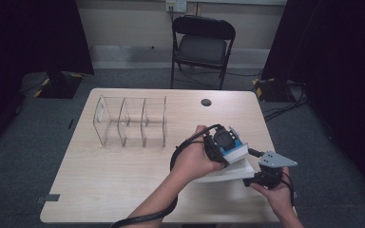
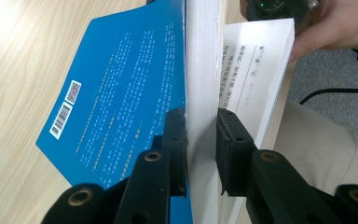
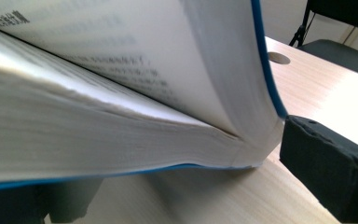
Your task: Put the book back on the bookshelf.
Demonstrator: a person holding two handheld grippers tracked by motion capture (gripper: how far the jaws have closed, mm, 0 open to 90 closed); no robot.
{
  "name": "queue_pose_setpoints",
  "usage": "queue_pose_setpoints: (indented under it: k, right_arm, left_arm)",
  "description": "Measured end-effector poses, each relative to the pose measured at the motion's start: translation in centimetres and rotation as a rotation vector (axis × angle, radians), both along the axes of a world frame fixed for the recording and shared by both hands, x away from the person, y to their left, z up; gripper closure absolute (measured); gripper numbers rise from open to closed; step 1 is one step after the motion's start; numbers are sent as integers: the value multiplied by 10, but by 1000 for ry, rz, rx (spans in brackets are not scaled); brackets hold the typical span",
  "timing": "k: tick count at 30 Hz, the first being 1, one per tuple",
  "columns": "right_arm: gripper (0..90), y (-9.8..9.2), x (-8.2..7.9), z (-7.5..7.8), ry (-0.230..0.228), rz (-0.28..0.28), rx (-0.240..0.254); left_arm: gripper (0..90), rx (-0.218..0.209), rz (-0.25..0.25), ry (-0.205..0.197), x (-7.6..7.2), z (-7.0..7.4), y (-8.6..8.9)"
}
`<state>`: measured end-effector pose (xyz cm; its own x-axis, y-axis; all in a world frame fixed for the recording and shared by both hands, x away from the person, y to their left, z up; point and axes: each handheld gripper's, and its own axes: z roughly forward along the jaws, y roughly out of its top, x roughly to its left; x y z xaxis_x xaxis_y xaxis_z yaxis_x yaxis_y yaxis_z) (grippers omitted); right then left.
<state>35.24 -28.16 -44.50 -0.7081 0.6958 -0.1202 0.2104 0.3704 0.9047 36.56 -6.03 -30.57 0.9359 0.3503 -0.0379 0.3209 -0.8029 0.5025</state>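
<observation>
The left gripper (image 2: 200, 135) pinches a block of pages of the blue book (image 1: 230, 159) at the table's near right corner, the right gripper (image 1: 259, 176) spread beside its spine (touching nothing), so next likely comes lifting toward the clear rack (image 1: 130, 121).

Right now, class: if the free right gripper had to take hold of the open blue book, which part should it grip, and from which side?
Probably the lower page block near the spine, from the book's right end. The left gripper already clamps the raised pages; the right gripper is open there.
</observation>
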Motion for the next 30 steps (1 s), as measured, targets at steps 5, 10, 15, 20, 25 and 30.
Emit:
queue_pose_setpoints:
  k: [5,10,15,20,25,30]
  right_arm:
    - [89,0,2,1,-14,15,-16]
    - [89,0,1,0,-29,23,-20]
    - [89,2,0,2,-34,33,-28]
    - [89,4,-2,11,-51,55,-14]
    - [89,6,-4,16,-72,70,-35]
    - [89,5,-2,15,-57,75,-13]
  left_arm:
    - [754,-12,1,8,0,-1,1]
    - [755,0,-15,4,1,0,-1]
    - [756,-14,-10,10,1,4,2]
    - [756,-17,-17,0,-1,18,3]
    - [755,-17,-23,13,1,20,5]
    - [754,-23,-30,14,2,20,5]
